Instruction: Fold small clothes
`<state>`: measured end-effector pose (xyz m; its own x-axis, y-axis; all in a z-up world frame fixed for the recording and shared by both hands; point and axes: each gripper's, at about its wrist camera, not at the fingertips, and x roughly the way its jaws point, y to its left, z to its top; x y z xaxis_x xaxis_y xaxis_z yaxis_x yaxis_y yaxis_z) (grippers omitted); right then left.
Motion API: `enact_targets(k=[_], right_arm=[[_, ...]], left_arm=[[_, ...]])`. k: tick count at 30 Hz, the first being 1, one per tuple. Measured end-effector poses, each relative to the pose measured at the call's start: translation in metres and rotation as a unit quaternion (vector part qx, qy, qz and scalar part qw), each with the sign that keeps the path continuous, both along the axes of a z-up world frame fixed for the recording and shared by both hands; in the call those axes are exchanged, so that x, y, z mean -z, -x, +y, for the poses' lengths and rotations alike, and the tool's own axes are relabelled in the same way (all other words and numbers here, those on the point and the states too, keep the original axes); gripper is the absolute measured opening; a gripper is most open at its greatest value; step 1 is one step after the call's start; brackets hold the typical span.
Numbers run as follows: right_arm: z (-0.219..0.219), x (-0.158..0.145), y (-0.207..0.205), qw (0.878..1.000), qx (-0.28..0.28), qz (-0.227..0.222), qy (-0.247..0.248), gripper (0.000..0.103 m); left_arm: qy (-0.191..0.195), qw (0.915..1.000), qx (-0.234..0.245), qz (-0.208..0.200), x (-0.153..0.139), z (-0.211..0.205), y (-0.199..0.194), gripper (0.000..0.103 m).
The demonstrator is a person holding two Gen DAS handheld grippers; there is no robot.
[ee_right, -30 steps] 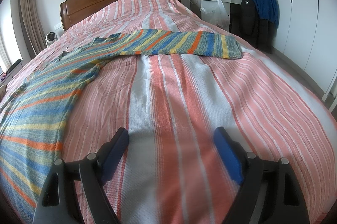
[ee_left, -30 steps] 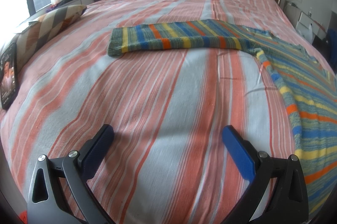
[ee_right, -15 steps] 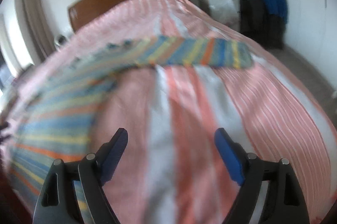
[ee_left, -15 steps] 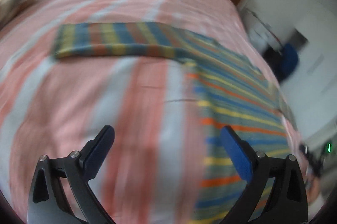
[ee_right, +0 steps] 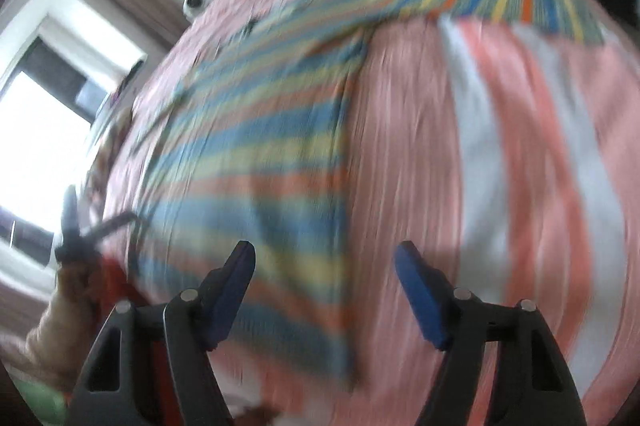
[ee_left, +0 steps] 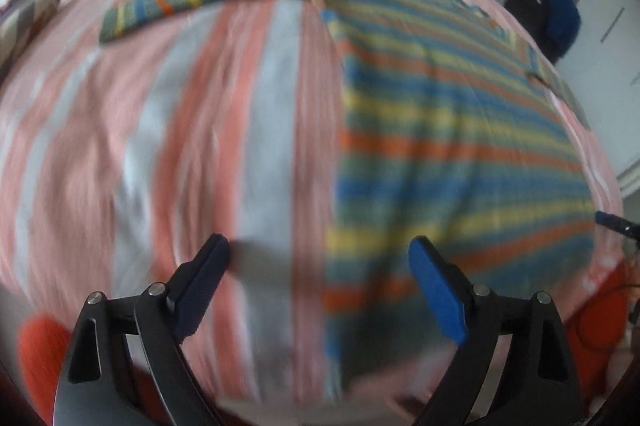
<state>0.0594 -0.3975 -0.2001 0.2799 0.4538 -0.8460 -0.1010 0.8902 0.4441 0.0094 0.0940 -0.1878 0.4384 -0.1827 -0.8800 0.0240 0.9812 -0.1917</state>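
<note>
Both grippers swung over sweater (ee_left: 460,129); sleeves crosswise; fingers closing, empty.

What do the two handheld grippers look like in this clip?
Both match: the left gripper and the right gripper each have black angular frames with triangular cut-outs, silver pivot bolts, and two flat blue finger pads. No cables or markings show.

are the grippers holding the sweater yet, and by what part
Nothing is held. The left gripper and right gripper both hang open above the sweater's bottom hem, jaws just closing a little, no cloth pinched between them.
</note>
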Motion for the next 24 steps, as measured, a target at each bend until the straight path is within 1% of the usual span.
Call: enact_targets(k=[1, 2, 3, 4, 5, 6, 7, 8, 9, 10, 12, 15, 18, 19, 20, 21, 23, 24], right_arm=[[0.001, 0.002, 0.007, 1.0, -0.005, 0.006, 0.003, 0.072], [0.001, 0.004, 0.013, 1.0, -0.009, 0.011, 0.007, 0.071], [0.002, 0.005, 0.019, 1.0, -0.012, 0.017, 0.012, 0.071], [0.002, 0.009, 0.022, 0.999, -0.017, 0.021, 0.017, 0.069], [0.003, 0.012, 0.023, 0.999, -0.02, 0.024, 0.022, 0.063], [0.006, 0.016, 0.023, 0.999, -0.022, 0.028, 0.025, 0.06], [0.008, 0.018, 0.023, 0.999, -0.026, 0.031, 0.028, 0.048], [0.009, 0.021, 0.023, 0.998, -0.033, 0.034, 0.035, 0.027], [0.011, 0.023, 0.024, 0.997, -0.041, 0.034, 0.051, 0.016], [0.011, 0.023, 0.024, 0.996, -0.044, 0.034, 0.065, 0.006], [0.009, 0.021, 0.027, 0.996, -0.04, 0.041, 0.061, 0.005], [0.003, 0.005, 0.037, 0.996, -0.045, 0.045, 0.067, 0.005], [0.001, -0.003, 0.045, 0.996, -0.041, 0.051, 0.063, 0.004], [0.0, 0.0, 0.045, 0.996, -0.039, 0.055, 0.065, 0.004], [-0.005, 0.011, 0.044, 0.995, -0.03, 0.062, 0.074, 0.004], [0.001, 0.023, 0.041, 0.995, -0.02, 0.072, 0.073, 0.004], [-0.001, 0.037, 0.036, 0.995, -0.005, 0.082, 0.061, 0.004], [-0.002, 0.039, 0.033, 0.995, -0.004, 0.082, 0.06, 0.004]], left_arm=[[0.002, 0.9999, 0.007, 0.01, 0.004, -0.003, 0.008, 0.091], [-0.004, 0.9998, 0.011, 0.015, 0.007, -0.006, 0.013, 0.088], [-0.015, 0.9996, 0.015, 0.017, 0.01, -0.009, 0.017, 0.08], [-0.032, 0.9992, 0.019, 0.012, 0.011, -0.012, 0.023, 0.076], [-0.038, 0.999, 0.02, 0.01, 0.011, -0.013, 0.024, 0.068], [-0.036, 0.9991, 0.02, 0.009, 0.011, -0.012, 0.026, 0.053], [-0.029, 0.9993, 0.022, 0.01, 0.01, -0.013, 0.026, 0.043], [-0.021, 0.9994, 0.026, 0.012, 0.009, -0.013, 0.026, 0.016], [-0.01, 0.9993, 0.033, 0.013, 0.008, -0.012, 0.027, 0.003], [-0.009, 0.9993, 0.033, 0.013, 0.008, -0.011, 0.028, 0.003], [0.0, 0.9995, 0.029, 0.01, 0.003, -0.004, 0.034, 0.002], [0.003, 0.9993, 0.038, 0.001, -0.01, 0.002, 0.044, 0.002], [-0.019, 0.9985, 0.051, 0.005, -0.009, -0.002, 0.048, 0.002], [-0.029, 0.9982, 0.05, 0.012, -0.002, -0.005, 0.046, 0.002], [-0.032, 0.9982, 0.047, 0.018, 0.005, -0.015, 0.036, 0.002], [-0.031, 0.9984, 0.04, 0.025, 0.013, -0.014, 0.032, 0.002], [-0.031, 0.9985, 0.036, 0.027, 0.017, -0.017, 0.027, 0.002], [-0.032, 0.9984, 0.038, 0.026, 0.015, -0.017, 0.028, 0.004]])
